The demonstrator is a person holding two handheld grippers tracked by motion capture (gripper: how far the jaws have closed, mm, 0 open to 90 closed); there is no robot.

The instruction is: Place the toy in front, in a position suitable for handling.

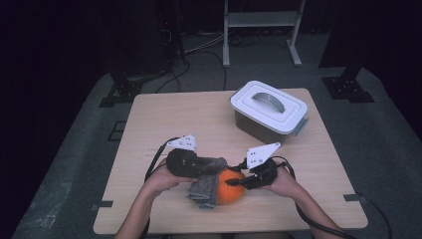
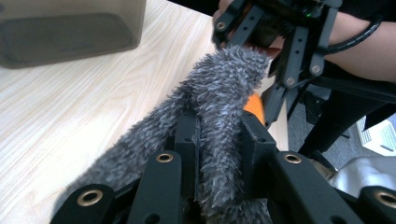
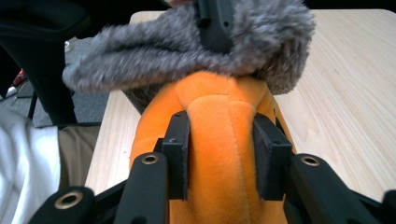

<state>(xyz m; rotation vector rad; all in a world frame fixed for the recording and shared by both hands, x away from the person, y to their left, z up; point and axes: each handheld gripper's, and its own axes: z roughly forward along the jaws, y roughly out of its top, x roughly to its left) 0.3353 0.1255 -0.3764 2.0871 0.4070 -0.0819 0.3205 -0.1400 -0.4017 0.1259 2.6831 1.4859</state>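
Care matters: near the tabletop's front edge, left hand-held gripper pinches the grey fuzzy cloth; right hand-held gripper apparently clamps the orange plush. Wipe gently, steadying it.

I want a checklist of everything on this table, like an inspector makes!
Surface: light wooden table, on grey floor.
Job's things: orange plush pumpkin with a fuzzy grey cloth draped on it.
Clutter: white lidded box at the far right.
Grippers: left gripper shut on the cloth; right gripper pinching the pumpkin.
Cables: a black cable trails from each gripper.
Surroundings: dark room, white stand, floor cables.
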